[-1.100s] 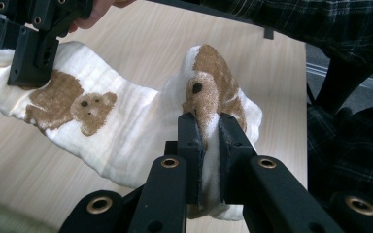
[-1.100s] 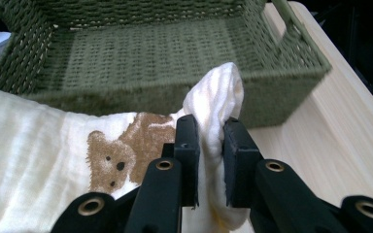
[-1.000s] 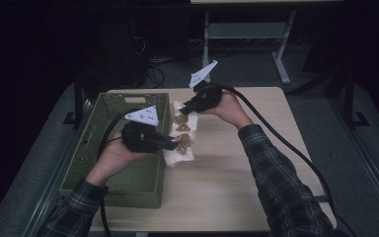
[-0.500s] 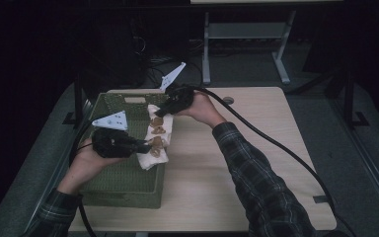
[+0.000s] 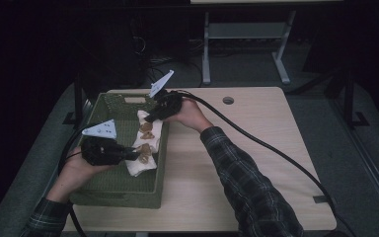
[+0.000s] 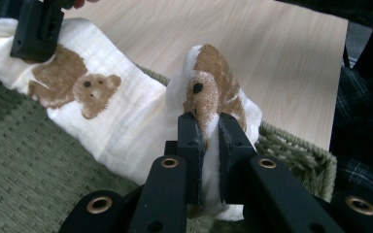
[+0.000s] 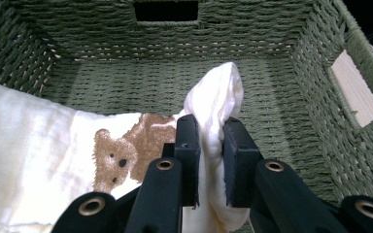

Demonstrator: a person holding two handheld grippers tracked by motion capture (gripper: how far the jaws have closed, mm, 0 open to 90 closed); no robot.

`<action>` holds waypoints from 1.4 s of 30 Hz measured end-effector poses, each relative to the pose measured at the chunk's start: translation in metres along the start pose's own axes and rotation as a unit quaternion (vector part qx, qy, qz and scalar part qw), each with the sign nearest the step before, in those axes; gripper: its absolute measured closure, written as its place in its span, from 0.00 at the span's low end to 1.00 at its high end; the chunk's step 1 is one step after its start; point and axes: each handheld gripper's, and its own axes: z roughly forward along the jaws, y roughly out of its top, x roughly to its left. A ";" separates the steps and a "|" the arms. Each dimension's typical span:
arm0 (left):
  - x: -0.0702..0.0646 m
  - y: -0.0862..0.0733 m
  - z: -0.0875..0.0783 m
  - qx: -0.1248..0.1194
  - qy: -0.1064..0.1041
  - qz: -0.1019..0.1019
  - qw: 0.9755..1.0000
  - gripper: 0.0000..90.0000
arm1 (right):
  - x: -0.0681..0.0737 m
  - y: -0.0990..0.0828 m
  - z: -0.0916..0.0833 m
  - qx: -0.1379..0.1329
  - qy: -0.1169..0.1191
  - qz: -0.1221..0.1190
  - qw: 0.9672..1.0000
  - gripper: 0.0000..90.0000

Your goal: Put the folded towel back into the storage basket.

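A folded white cloth (image 5: 145, 148) printed with brown bears hangs over the right side of a green woven basket (image 5: 109, 185). My left gripper (image 5: 137, 156) is shut on the cloth's near end, and a fold of white cloth (image 6: 209, 104) with a bear's face bulges between its jaws. My right gripper (image 5: 148, 118) is shut on the far end; a pinched ridge of cloth (image 7: 213, 111) stands up between its pads over the basket's inside. In the left gripper view the other gripper (image 6: 35, 29) shows at the top left on the cloth.
The basket sits on the left part of a light wooden table (image 5: 256, 163), with its handle slot (image 7: 165, 9) at the far wall. A black cable (image 5: 276, 153) runs from the right gripper across the table. A metal stand (image 5: 242, 34) is behind the table.
Both grippers have carried the cloth to the left and slightly down, from above the table's middle to over the basket's right side. Both grips hold as before.
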 end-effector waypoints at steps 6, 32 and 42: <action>0.000 -0.009 0.002 -0.001 -0.003 -0.006 1.000 0.90 | 0.002 0.000 0.011 0.007 0.007 -0.002 1.000 0.87; 0.005 -0.007 0.018 -0.030 0.008 -0.024 0.999 0.45 | -0.011 -0.001 0.021 0.006 -0.028 0.001 1.000 0.65; 0.008 0.003 0.026 -0.038 0.004 -0.029 0.999 0.41 | -0.017 -0.001 -0.001 -0.013 -0.049 0.019 0.999 0.43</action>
